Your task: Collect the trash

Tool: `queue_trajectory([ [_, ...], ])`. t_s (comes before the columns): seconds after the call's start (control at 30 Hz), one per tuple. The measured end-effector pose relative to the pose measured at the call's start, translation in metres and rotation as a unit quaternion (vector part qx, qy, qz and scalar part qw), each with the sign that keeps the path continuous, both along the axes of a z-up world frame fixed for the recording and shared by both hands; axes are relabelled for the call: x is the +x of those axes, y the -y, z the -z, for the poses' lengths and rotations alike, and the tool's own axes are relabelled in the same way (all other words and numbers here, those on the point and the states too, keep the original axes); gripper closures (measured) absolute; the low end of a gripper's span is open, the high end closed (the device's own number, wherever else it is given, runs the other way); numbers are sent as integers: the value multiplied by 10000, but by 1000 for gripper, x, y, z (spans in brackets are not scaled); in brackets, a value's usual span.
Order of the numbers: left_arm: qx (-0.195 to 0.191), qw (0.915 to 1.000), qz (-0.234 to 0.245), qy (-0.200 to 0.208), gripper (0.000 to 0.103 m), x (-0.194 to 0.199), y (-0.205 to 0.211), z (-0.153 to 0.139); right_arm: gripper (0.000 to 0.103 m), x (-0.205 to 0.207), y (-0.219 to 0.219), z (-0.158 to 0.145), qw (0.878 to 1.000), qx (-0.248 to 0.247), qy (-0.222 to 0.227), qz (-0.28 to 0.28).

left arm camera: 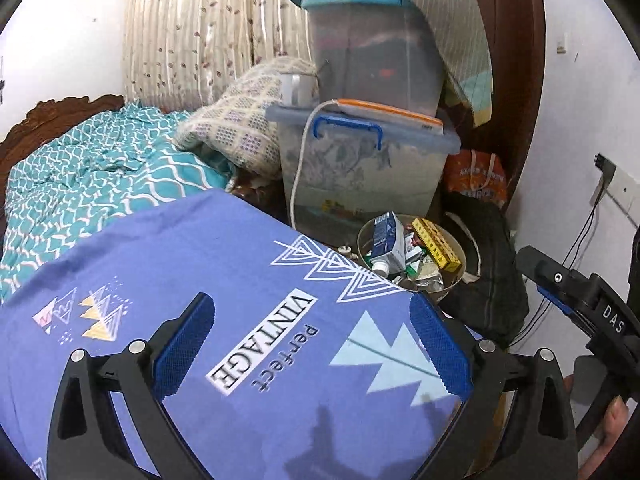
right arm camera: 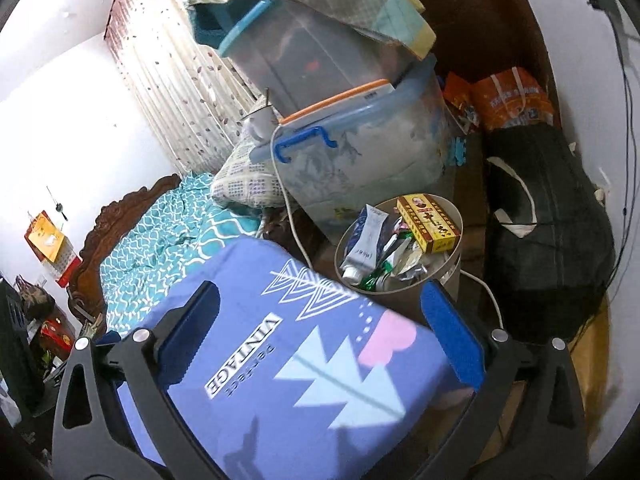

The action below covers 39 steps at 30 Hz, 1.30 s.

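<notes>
A small round beige bin point(left arm camera: 456, 280) point(right arm camera: 448, 208) stands beside the bed, full of trash: a yellow box point(left arm camera: 434, 243) point(right arm camera: 428, 222), a blue-white carton point(left arm camera: 386, 242), a tube point(right arm camera: 364, 246) and wrappers. My left gripper point(left arm camera: 312, 348) is open and empty above a purple "Perfect VINTAGE" pillow point(left arm camera: 200, 320) point(right arm camera: 280, 380). My right gripper point(right arm camera: 320, 336) is open and empty above the same pillow, just short of the bin. The right gripper also shows at the right edge of the left wrist view point(left arm camera: 576, 300).
Stacked clear storage boxes point(left arm camera: 360, 160) point(right arm camera: 360, 152) with a white cable stand behind the bin. A black bag point(left arm camera: 488, 272) point(right arm camera: 548, 216) and an orange bag point(left arm camera: 476, 176) lie to the right. A teal-quilted bed point(left arm camera: 92, 184) lies left.
</notes>
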<state>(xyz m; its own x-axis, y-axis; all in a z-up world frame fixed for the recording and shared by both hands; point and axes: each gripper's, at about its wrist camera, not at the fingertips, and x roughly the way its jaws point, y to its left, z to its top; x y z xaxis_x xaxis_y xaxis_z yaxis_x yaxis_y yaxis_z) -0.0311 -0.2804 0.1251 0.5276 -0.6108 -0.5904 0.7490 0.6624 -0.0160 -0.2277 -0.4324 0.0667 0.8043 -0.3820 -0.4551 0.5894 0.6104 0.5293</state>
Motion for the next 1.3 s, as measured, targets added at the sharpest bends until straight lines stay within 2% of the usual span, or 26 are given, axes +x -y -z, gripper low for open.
queue_trajectory([
  [0.17,-51,9996,-171,237,9,-14,-28,-10,3,-2,-34,-18,9995,-234,-50,-203],
  [0.37,-199,9989,-304,302,9,-23,-54,-18,3,-2,-63,-33,9982,-453,-93,-376],
  [0.53,-125,9973,-566,459,9,-27,-67,-24,3,-1,-79,-38,9972,-582,-64,-468],
  [0.93,62,9935,-879,725,9,-37,-74,-29,3,-6,-81,-37,9969,-484,71,-613],
  [1.13,109,9930,-798,868,9,-46,-70,-30,3,-10,-78,-34,9974,-413,91,-587],
  [1.3,106,9925,-740,969,9,-52,-68,-31,3,-16,-79,-39,9975,-553,88,-420],
])
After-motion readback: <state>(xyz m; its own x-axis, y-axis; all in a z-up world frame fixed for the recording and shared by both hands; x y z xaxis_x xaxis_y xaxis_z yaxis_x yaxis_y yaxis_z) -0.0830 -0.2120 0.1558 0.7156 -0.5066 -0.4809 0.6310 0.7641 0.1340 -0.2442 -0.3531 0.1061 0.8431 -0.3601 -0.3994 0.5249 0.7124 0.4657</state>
